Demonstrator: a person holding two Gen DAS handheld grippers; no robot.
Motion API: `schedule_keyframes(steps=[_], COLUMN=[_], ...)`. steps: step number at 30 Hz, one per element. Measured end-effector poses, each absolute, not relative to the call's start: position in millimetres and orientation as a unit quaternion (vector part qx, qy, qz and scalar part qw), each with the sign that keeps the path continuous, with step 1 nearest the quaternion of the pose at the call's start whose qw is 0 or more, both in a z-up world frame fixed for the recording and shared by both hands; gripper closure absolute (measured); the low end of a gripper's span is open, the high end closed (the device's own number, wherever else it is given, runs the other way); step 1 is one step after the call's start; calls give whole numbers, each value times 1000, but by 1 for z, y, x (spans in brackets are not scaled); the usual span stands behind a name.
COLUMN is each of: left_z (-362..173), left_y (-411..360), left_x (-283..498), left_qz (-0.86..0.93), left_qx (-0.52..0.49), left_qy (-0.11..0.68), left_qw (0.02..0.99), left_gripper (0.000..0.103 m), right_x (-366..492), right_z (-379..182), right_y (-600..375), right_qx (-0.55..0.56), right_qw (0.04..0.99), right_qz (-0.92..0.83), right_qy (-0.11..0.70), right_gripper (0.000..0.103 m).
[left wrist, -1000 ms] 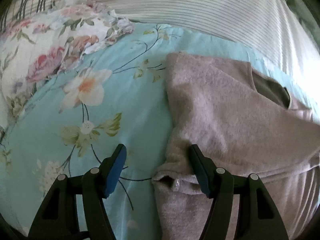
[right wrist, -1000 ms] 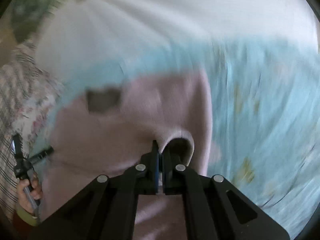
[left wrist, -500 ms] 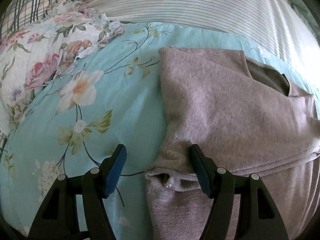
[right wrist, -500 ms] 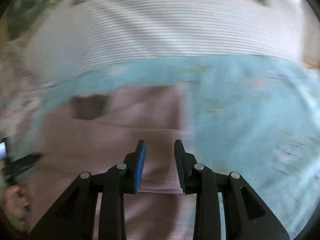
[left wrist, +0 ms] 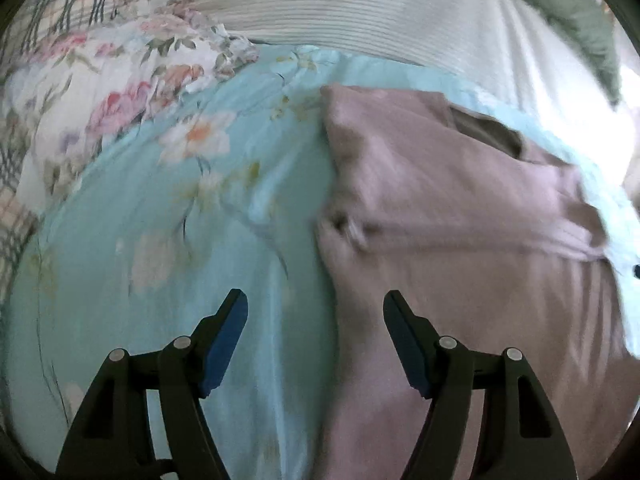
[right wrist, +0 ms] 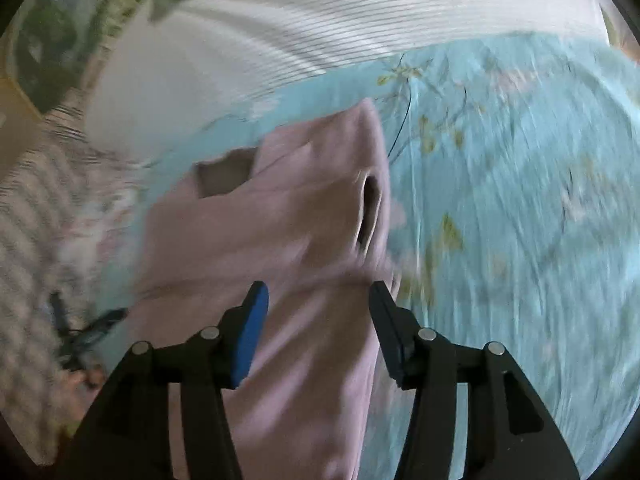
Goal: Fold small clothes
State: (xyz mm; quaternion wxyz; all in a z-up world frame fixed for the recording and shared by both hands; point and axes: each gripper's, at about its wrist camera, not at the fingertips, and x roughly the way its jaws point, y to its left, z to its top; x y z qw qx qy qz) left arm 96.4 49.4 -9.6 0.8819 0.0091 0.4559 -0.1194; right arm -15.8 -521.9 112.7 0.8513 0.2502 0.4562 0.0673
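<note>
Sleeve [right wrist: 352, 208] is now released onto the garment [left wrist: 460, 240]; both tongs, left [left wrist: 316, 334] and right [right wrist: 318, 320], are spread empty, fold laid.

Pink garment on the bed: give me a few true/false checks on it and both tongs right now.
1. The left tongs are shut on the pink garment. False: open, gripping nothing.
2. The right tongs are open. True.
3. The garment lies on a plain white sheet. False: it lies on a turquoise floral sheet.
4. A striped white cover lies beyond the garment. True.
</note>
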Motion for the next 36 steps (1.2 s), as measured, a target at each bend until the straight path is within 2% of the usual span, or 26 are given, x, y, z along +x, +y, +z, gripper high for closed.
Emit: schedule_keyframes(steps=[6, 7, 9, 13, 20, 22, 23, 24, 28, 30, 34, 35, 36], left_z=[-26, -29, -33, -33, -38, -40, -41, -42, -54, -58, -63, -63, -64], left_y=[78, 85, 96, 118, 144, 148, 149, 150, 151, 152, 154, 153, 152], left_x=[14, 0, -20, -58, -91, -96, -97, -97, -106, -110, -109, -109, -110], left_qz=[-185, -193, -201, -215, -230, -231, -233, -234, -246, -251, -276, -284, -293], left_qx=[-18, -29, -50, -88, -131, -139, -142, -144, -139, -136, -158, -162, -164], left_qy=[487, 492, 495, 491, 502, 506, 509, 512, 530, 531, 528, 527, 527], left_qw=[854, 849, 844, 840, 824, 819, 816, 814, 799, 797, 787, 784, 781], left_gripper=[31, 31, 29, 26, 26, 26, 26, 26, 26, 26, 26, 26, 27], right_x=[-100, -115, -138, -170, -170, -167, -169, -173, -201, -209, -206, -205, -205], right_z=[93, 87, 83, 72, 76, 73, 73, 76, 93, 92, 70, 65, 61], right_y=[-526, -525, -524, -516, -457, -446, -443, -443, -458, -474, -479, -478, -477], right_qx=[316, 315, 319, 341, 207, 176, 178, 187, 240, 277, 296, 301, 303], right_qw=[809, 804, 796, 782, 813, 810, 802, 793, 787, 790, 783, 779, 776], right_qz=[160, 173, 189, 224, 239, 238, 249, 265, 312, 308, 276, 273, 272], right_qy=[469, 474, 479, 471, 488, 507, 513, 516, 475, 453, 473, 478, 482], right_gripper=[48, 47, 37, 35, 35, 49, 68, 82, 88, 88, 85, 81, 66])
